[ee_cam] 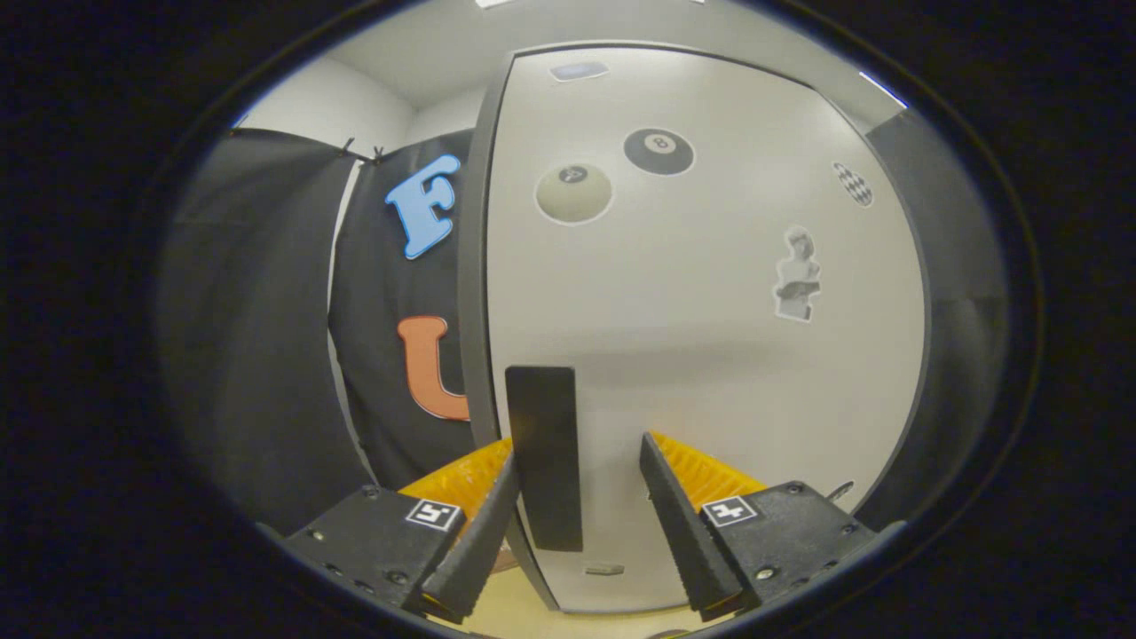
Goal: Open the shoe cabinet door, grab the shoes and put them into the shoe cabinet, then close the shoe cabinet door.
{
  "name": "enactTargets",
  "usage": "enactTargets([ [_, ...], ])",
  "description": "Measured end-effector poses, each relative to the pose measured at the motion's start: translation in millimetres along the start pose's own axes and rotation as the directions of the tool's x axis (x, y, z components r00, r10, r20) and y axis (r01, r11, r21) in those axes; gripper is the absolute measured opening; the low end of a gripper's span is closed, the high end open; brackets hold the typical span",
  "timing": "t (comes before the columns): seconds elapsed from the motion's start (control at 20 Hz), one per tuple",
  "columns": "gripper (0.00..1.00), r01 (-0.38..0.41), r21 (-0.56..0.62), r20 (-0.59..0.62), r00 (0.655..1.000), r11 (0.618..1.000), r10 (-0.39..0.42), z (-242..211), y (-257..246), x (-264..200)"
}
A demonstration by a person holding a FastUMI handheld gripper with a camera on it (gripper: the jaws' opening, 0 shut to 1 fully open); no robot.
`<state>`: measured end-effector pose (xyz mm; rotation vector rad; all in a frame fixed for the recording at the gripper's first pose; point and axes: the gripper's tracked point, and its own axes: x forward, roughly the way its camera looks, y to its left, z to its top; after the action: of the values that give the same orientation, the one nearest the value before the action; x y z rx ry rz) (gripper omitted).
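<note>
Shoe cabinet door (710, 355), pale and closed, standing broad and upright ahead of the gripper, framed by a dark edge. Black booth cloth (266, 337) hanging beside the door's hinge-side edge, white wall (328, 102) above it. Dark rectangular handle (543, 457) mounted upright near the door's lower edge on that same side. Gripper (577, 470) held close to the door with fingers apart, the handle standing between them nearer one finger, contact impossible to judge. Stickers dotted across the door's upper half: a pale billiard ball (574, 193), a black eight ball (658, 151), a small bust figure (797, 273), a checkered patch (853, 184).
</note>
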<state>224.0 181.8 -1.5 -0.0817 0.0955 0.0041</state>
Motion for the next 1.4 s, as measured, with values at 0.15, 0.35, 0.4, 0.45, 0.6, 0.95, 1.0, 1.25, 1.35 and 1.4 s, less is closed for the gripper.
enactTargets([
  [0.15,0.57,-0.062,0.003,-0.08,0.995,0.998,0.062,-21,14,1],
  [0.35,0.34,-0.078,0.007,-0.081,0.994,0.997,0.079,-15,11,-4],
  [0.4,0.33,-0.084,0.01,-0.078,0.993,0.996,0.085,-15,10,-5],
  [0.45,0.33,-0.09,0.008,-0.074,0.993,0.996,0.09,-15,10,-8],
  [0.6,0.33,-0.116,0.001,-0.072,0.991,0.993,0.116,-13,13,-25],
  [0.95,0.33,-0.219,-0.019,-0.092,0.972,0.976,0.216,-16,10,-67],
  [1.0,0.33,-0.234,-0.029,-0.094,0.969,0.972,0.23,-16,8,-72],
  [1.25,0.32,-0.287,-0.024,-0.088,0.955,0.958,0.284,-19,-1,-98],
  [1.35,0.32,-0.3,-0.028,-0.081,0.951,0.954,0.297,-19,-4,-107],
  [1.4,0.32,-0.302,-0.029,-0.084,0.951,0.953,0.299,-20,-6,-108],
])
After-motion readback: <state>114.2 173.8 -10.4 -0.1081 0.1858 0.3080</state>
